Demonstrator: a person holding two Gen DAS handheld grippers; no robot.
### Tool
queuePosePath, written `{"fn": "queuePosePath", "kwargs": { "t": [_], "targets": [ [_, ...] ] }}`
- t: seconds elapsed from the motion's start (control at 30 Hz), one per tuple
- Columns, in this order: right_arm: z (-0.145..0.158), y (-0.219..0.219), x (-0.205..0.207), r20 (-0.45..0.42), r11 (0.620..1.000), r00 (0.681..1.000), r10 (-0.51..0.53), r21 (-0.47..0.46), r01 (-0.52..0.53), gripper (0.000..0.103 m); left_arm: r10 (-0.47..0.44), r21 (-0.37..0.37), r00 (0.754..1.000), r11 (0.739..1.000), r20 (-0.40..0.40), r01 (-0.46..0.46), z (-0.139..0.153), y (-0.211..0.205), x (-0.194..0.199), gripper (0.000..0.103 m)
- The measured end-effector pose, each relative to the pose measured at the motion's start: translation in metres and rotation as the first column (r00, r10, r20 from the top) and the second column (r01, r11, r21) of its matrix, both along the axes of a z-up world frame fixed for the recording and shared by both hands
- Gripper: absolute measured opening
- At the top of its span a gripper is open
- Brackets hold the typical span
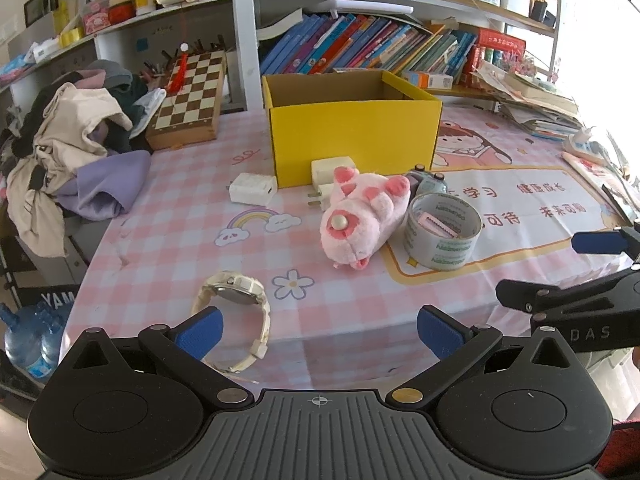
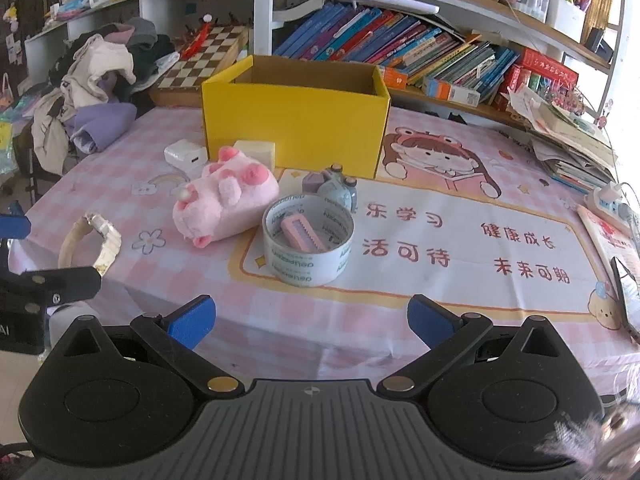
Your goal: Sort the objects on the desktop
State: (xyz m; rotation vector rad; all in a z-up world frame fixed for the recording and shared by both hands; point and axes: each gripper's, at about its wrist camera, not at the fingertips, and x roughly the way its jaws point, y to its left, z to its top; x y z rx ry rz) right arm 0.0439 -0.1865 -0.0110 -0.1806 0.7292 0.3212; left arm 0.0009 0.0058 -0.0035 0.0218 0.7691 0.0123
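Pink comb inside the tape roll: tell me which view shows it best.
Right wrist view: it looks down into the tape roll, showing the whole pink comb. The left wrist view shows only part of it behind the roll's near wall.

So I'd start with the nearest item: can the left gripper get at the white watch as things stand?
Probably yes. The left gripper is open and holds nothing, and the white watch stands on its strap right by its left finger, at the table's near edge. Nothing lies between them; the pink plush sits farther back.
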Motion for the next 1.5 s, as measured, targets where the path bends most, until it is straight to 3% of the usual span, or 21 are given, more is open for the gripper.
{"fn": "queuePosePath", "kwargs": {
  "t": [0.73,1.17,1.5],
  "targets": [
    [0.0006,0.0039,-0.0008,-0.008,0.999,0.999,0.036,0.022,-0.036,0.103,-0.02,0.0,1.0,1.0,-0.004,0.02,-0.0009,-0.0014,-0.0001,0.103],
    [0.0002,-0.001,0.0047,-0.008,0.999,1.0,0.003,0.035,-0.003,0.103,-0.013,0.006,1.0,1.0,-0.014,0.013,-0.0029,-0.0001,0.0044,0.103],
    [-0.0026,-0.0014,0.0053,-0.015,0.997,1.0,0.027,0.066,-0.026,0.103,-0.006,0.067,1.0,0.998,-0.004,0.007,0.0033,-0.0054,0.0034,0.103]
  ]
}}
